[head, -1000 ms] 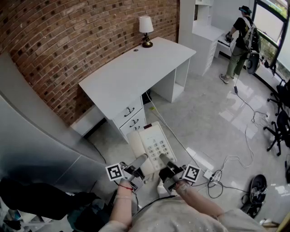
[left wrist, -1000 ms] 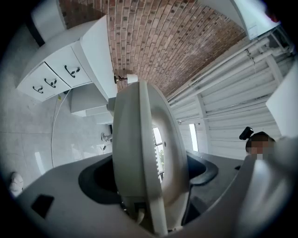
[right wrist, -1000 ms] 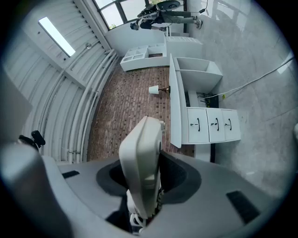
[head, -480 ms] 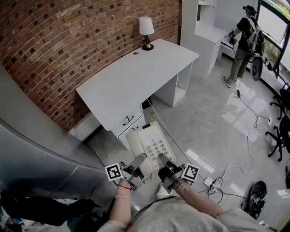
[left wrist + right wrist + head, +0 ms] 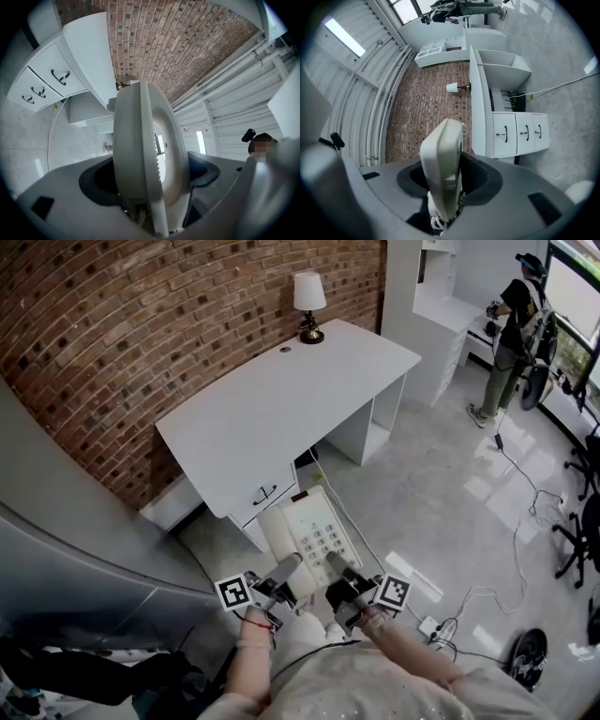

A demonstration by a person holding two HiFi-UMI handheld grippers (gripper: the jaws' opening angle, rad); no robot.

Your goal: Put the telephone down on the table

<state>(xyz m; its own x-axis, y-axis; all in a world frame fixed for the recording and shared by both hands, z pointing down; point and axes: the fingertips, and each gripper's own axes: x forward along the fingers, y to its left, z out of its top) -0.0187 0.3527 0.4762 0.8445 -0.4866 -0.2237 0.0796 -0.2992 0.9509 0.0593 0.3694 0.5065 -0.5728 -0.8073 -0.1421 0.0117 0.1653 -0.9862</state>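
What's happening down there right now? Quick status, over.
Both closed on the telephone: left gripper, right gripper. Phone in the air, short of the table. Lamp at its far corner, out of the way.

Red-brown brick wall (image 5: pixel 141 324) runs along the far left, and there's a small table lamp (image 5: pixel 307 304) with a white shade standing right up against it. Far right, a person (image 5: pixel 514 320) in a dark top and green trousers stands at a white shelf unit (image 5: pixel 441 320). Pale glossy floor (image 5: pixel 441 474) all around; near right, a white power strip (image 5: pixel 431 624) lies on it with cables (image 5: pixel 487 592) looping away. Black office chair (image 5: pixel 577 521) at the right edge, grey panelling (image 5: pixel 75 549) near left
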